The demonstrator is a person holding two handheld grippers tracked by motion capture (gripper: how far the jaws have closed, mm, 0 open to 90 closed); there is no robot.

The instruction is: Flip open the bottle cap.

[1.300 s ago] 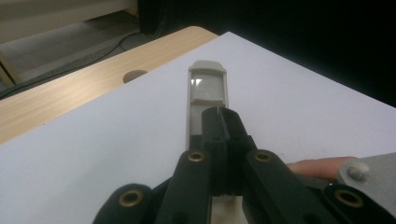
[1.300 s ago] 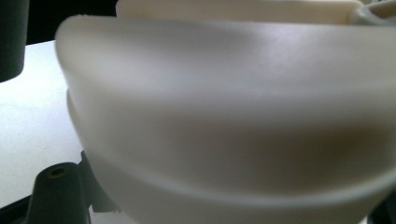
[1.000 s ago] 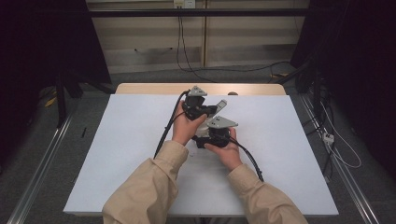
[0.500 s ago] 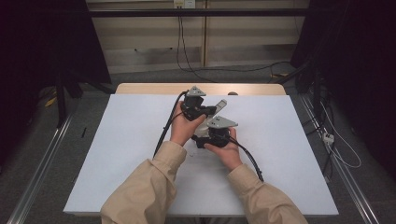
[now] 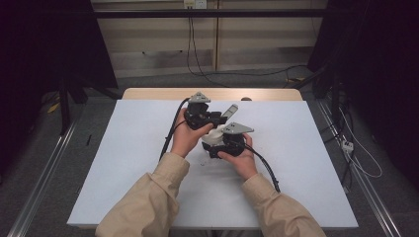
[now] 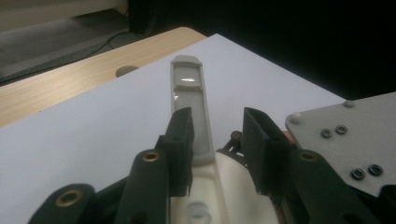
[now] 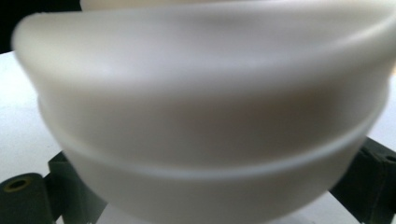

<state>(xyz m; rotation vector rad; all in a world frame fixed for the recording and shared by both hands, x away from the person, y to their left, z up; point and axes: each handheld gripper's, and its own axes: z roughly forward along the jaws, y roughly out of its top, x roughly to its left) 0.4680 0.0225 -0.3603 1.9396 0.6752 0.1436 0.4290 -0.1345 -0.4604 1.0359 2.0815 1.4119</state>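
Both forearms meet at mid-table: left gripper [image 5: 217, 118], jaws just opening, straddles the white ladle [image 6: 189, 107] handle unclamped; right gripper's [image 5: 217, 148] grip can't be told.

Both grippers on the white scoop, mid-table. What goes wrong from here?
1. Left gripper fingers have just been opening. A gap shows beside the scoop's handle, so it may slip or drop.
2. Right gripper fingers have also been opening around the bowl; its round wall could roll free.
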